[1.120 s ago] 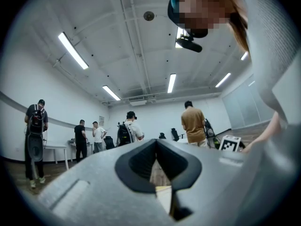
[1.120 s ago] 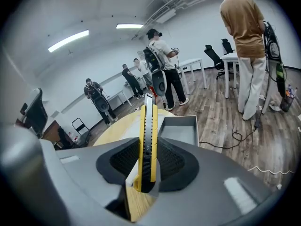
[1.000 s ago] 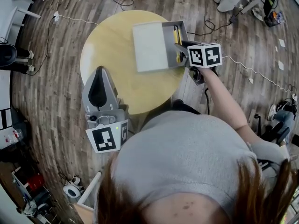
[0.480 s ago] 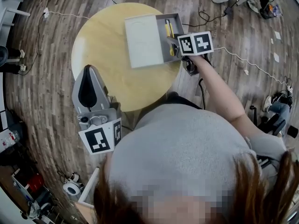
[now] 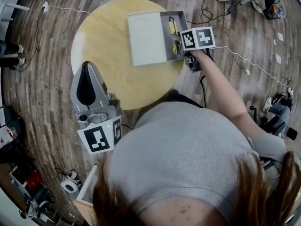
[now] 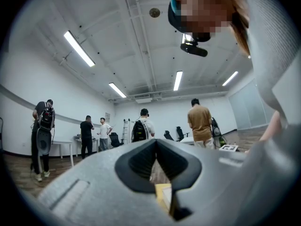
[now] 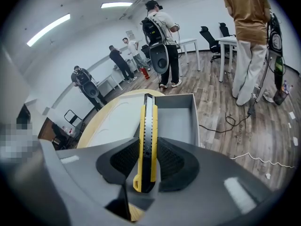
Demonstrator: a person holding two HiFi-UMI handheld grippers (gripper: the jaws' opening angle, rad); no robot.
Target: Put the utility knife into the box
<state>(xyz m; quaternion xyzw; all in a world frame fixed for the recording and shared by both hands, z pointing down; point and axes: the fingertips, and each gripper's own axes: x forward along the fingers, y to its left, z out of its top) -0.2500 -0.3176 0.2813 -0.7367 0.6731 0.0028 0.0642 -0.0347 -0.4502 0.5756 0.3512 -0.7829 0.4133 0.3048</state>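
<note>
Utility knife [image 7: 146, 140]: yellow and black, gripped on its two flat sides near the rear end. Its front end reaches out over the open tray of the box. In the head view the utility knife [image 5: 172, 31] lies along the tray's length, inside its outline. I cannot tell whether it touches the tray's bottom.
Right gripper [image 7: 146, 161]: fingers clamped on the utility knife, with the ribbed black pads pressing it from both sides. In the head view the right gripper [image 5: 178, 45] is tilted down at the tray's near end.
Box [image 7: 176, 121]: grey, open and shallow, with nothing else showing inside. In the head view the box [image 5: 181, 17] sits at the counter's right side.
Lid [image 5: 146, 37]: pale grey, lying flat and touching the tray's left side.
Counter [image 5: 103, 36]: round, with a yellow wood top.
Left gripper [image 5: 87, 67]: over the counter's near left edge and well apart from the box. In its own view the left gripper [image 6: 156, 144] has its fingers meeting at the tips, with nothing between them.
Floor [image 5: 42, 79]: dark wood planks, with cables trailing near the counter.
Background: several people standing in a white room.
</note>
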